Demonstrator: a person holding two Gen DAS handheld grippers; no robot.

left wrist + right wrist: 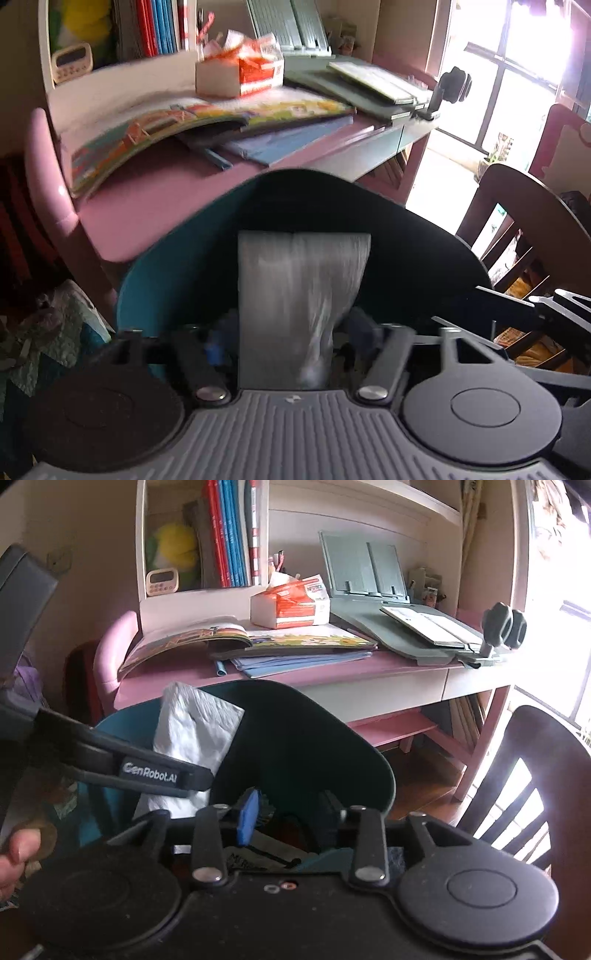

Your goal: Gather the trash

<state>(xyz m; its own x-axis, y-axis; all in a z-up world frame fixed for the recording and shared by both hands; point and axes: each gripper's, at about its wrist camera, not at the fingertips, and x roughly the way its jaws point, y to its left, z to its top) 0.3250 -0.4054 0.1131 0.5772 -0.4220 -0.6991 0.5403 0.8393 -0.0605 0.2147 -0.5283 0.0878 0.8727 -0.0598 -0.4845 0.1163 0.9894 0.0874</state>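
Where the tissue [303,295] blurs, the bin [155,280] floor hides.

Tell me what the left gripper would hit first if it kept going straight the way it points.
Likely the white tissue between the left gripper's open jaws, then the dark inside of the teal bin behind it; depth is hard to judge.

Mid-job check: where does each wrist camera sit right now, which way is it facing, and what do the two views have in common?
Left wrist: on the left gripper, angled down into the teal plastic bin; its own open fingers flank a white paper tissue.
Right wrist: on the right gripper, facing the bin from the right; its own open fingers, the left gripper's black finger and a hand show.
Shared: bin, tissue, pink desk.
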